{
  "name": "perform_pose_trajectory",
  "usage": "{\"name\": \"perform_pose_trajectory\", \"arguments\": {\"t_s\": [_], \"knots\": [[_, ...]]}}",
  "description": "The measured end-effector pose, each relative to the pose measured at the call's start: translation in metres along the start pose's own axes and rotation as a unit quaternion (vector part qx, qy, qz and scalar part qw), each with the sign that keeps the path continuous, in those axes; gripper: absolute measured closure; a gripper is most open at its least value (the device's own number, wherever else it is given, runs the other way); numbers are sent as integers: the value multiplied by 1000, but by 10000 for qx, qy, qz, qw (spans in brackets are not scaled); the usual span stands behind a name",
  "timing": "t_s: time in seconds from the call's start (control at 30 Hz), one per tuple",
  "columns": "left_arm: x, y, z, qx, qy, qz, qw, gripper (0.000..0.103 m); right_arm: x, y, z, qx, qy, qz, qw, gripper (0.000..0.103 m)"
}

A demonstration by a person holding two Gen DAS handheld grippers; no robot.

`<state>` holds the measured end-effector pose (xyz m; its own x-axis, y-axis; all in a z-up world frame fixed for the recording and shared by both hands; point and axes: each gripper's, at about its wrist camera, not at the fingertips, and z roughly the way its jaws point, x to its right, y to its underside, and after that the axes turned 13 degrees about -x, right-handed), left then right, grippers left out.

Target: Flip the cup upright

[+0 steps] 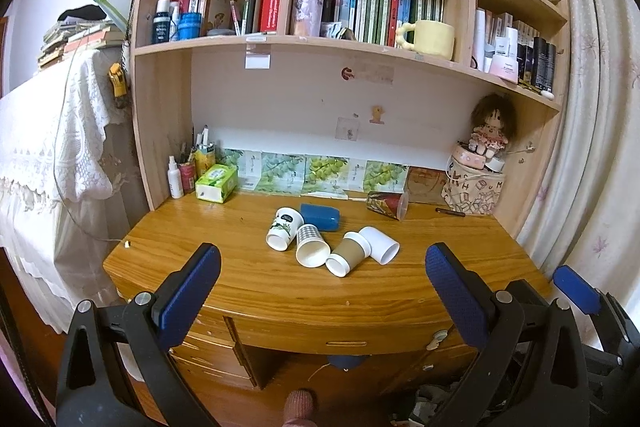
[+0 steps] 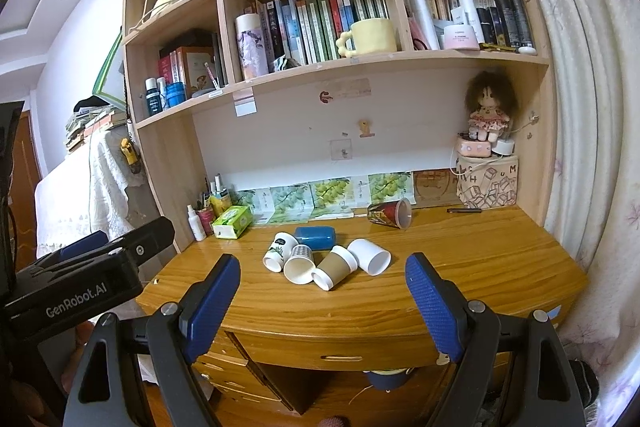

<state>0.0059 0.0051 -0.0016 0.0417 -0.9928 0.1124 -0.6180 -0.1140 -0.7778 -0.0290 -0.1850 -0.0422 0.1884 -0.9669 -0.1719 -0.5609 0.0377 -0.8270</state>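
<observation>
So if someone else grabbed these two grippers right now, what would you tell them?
Left gripper: open, empty, held short of the desk.
Right gripper: open, empty, also short of the desk.
Cups: six lie on their sides. Five cluster mid-desk: leaf-print cup, blue cup, checked cup, brown-sleeved cup, white cup. A dark red cup lies apart near the back.
Done: nothing upright yet.
Left: stand the cups up.

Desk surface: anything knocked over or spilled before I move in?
Yes. Six cups lie on their sides on the desk: a leaf-print cup, blue cup, checked cup, brown-sleeved cup and white cup clustered mid-desk, plus a dark patterned cup nearer the back. No spill visible.
</observation>
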Motion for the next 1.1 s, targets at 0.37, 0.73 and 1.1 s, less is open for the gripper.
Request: {"name": "perform_pose_trajectory", "arguments": {"t_s": [0.37,0.73,1.1], "knots": [[7,-25,56,-334,70,-154,9993,1,15,-17,34,-236,164,43,9996,18],[12,-71,138,-905,29,-464,9948,1,39,-52,108,-797,20,-8,9968,18],[6,-130,218,-1409,10,-597,9882,1,47,-107,182,-1097,45,-96,9939,18]]}}
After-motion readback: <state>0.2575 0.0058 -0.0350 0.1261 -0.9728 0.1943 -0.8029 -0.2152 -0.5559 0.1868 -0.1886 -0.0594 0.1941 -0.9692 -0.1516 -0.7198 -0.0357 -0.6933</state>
